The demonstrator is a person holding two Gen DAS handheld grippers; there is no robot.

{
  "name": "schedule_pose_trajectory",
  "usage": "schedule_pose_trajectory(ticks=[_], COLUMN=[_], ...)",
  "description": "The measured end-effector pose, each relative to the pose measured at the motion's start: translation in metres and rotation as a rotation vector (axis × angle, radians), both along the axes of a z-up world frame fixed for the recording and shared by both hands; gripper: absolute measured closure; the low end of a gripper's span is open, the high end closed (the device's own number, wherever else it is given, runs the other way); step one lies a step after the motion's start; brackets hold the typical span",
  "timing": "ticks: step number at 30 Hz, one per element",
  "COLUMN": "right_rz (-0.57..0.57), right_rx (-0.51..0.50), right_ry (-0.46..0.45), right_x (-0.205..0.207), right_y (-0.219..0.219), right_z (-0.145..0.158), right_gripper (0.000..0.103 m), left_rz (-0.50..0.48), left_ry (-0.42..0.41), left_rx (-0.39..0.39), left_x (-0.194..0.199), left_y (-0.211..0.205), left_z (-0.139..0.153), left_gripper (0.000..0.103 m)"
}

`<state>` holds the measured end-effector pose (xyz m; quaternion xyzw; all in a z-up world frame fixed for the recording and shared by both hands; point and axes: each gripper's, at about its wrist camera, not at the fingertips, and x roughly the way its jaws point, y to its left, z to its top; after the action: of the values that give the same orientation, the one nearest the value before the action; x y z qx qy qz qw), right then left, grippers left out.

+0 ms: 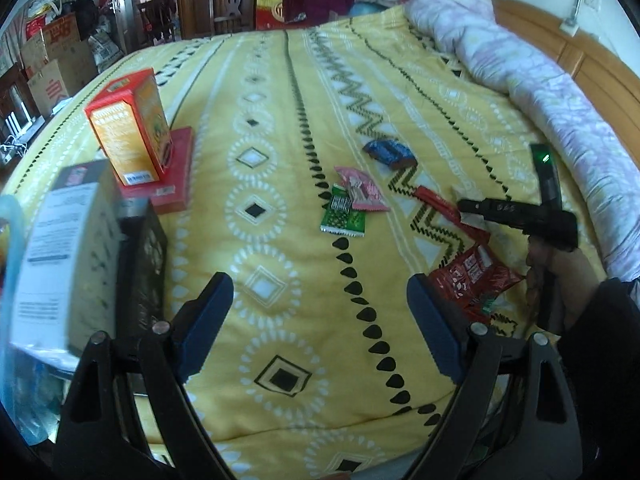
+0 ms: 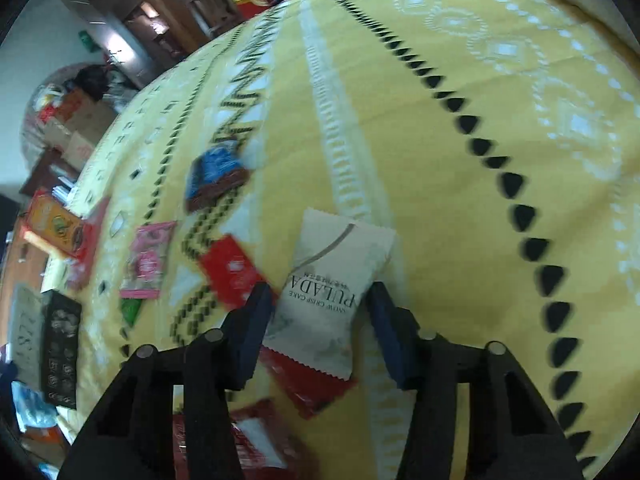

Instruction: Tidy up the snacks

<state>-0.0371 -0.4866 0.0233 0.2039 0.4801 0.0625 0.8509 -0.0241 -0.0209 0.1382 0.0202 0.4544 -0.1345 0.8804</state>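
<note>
Snack packets lie on a yellow patterned bedspread (image 1: 280,92). In the left wrist view I see a blue packet (image 1: 390,152), a pink packet (image 1: 360,190), a green packet (image 1: 343,218) and red packets (image 1: 472,276). My left gripper (image 1: 320,316) is open and empty above the bedspread. My right gripper (image 2: 320,312) is around a cream PULADA packet (image 2: 332,280), which sits between its blue pads; the jaws are close to its sides, and contact is unclear. The right gripper's body (image 1: 520,216) shows at the right of the left wrist view.
An orange box (image 1: 128,128) stands on a flat red box (image 1: 176,176) at the left. A black box (image 1: 144,264) and a grey-white box (image 1: 60,256) sit nearer left. A rolled lilac quilt (image 1: 540,80) lies along the wooden headboard. Cartons and furniture stand beyond the bed.
</note>
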Motion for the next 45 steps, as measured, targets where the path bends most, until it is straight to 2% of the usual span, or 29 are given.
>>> schedule_pose_trajectory(ticks=[2, 5, 6, 7, 12, 15, 16, 17, 18, 19, 20, 22, 26, 27, 29, 30, 31, 33, 35, 37, 39, 40, 43, 45], right_rz=[0.156, 0.452, 0.524, 0.544, 0.562, 0.629, 0.650, 0.637, 0.616, 0.563, 0.488, 0.379, 0.330, 0.328, 0.324, 0.320, 0.310, 0.309, 0.340, 0.409, 0.490, 0.518, 0.637, 0.715], right_rx=[0.088, 0.135, 0.158, 0.173, 0.175, 0.123, 0.070, 0.032, 0.033, 0.049, 0.065, 0.080, 0.079, 0.071, 0.049, 0.044, 0.041, 0.018, -0.003, -0.100, -0.199, -0.208, -0.205, -0.069], right_ry=[-0.036, -0.030, -0.042, -0.053, -0.106, -0.054, -0.021, -0.024, -0.035, -0.061, -0.095, -0.077, 0.022, 0.038, 0.055, 0.048, 0.025, -0.027, -0.073, -0.075, -0.035, -0.009, 0.060, 0.063], right_x=[-0.003, -0.016, -0.021, -0.022, -0.011, -0.002, -0.003, -0.001, 0.003, 0.007, 0.013, 0.037, 0.083, 0.091, 0.100, 0.099, 0.093, 0.076, 0.051, 0.029, 0.013, 0.009, -0.011, -0.025], right_y=[0.033, 0.097, 0.112, 0.117, 0.127, 0.153, 0.161, 0.160, 0.156, 0.147, 0.134, 0.123, 0.130, 0.132, 0.138, 0.136, 0.133, 0.127, 0.123, 0.134, 0.150, 0.157, 0.189, 0.202], right_z=[0.008, 0.020, 0.026, 0.030, 0.051, 0.044, 0.039, 0.040, 0.042, 0.048, 0.055, 0.051, 0.020, 0.014, 0.003, 0.002, 0.005, 0.017, 0.032, 0.038, 0.026, 0.018, -0.002, 0.002], right_gripper=[0.060, 0.060, 0.060, 0.060, 0.060, 0.052, 0.052, 0.052, 0.048, 0.033, 0.031, 0.031, 0.032, 0.032, 0.051, 0.054, 0.066, 0.080, 0.080, 0.080, 0.080, 0.080, 0.080, 0.083], left_rz=[0.003, 0.012, 0.015, 0.024, 0.049, 0.054, 0.054, 0.055, 0.057, 0.059, 0.061, 0.065, 0.060, 0.057, 0.051, 0.049, 0.046, 0.053, 0.074, 0.096, 0.111, 0.114, 0.122, 0.121], left_ry=[0.018, 0.035, 0.036, 0.036, 0.065, 0.066, 0.066, 0.063, 0.061, 0.065, 0.072, 0.093, 0.110, 0.118, 0.141, 0.152, 0.164, 0.175, 0.177, 0.178, 0.184, 0.183, 0.176, 0.180], left_rx=[0.002, 0.005, 0.005, 0.004, -0.004, -0.007, -0.008, -0.006, -0.004, -0.006, -0.011, -0.025, -0.039, -0.047, -0.067, -0.078, -0.089, -0.090, -0.083, -0.070, -0.070, -0.068, -0.055, -0.057], left_x=[0.004, 0.007, 0.007, 0.007, 0.012, 0.012, 0.012, 0.012, 0.012, 0.012, 0.013, 0.015, 0.012, 0.012, 0.011, 0.011, 0.011, 0.012, 0.014, 0.015, 0.014, 0.013, 0.010, 0.009], left_y=[-0.001, 0.001, 0.003, 0.007, 0.015, 0.018, 0.019, 0.021, 0.022, 0.023, 0.024, 0.025, 0.023, 0.022, 0.022, 0.022, 0.022, 0.023, 0.025, 0.026, 0.027, 0.028, 0.030, 0.031], left_z=[-0.007, -0.013, -0.015, -0.016, -0.025, -0.028, -0.029, -0.029, -0.030, -0.033, -0.034, -0.039, -0.042, -0.044, -0.047, -0.050, -0.054, -0.060, -0.066, -0.070, -0.072, -0.072, -0.072, -0.074], left_gripper=[0.015, 0.015, 0.015, 0.015, 0.015, 0.015, 0.015, 0.015, 0.014, 0.014, 0.014, 0.015, 0.015, 0.014, 0.015, 0.015, 0.015, 0.017, 0.019, 0.019, 0.019, 0.019, 0.019, 0.019])
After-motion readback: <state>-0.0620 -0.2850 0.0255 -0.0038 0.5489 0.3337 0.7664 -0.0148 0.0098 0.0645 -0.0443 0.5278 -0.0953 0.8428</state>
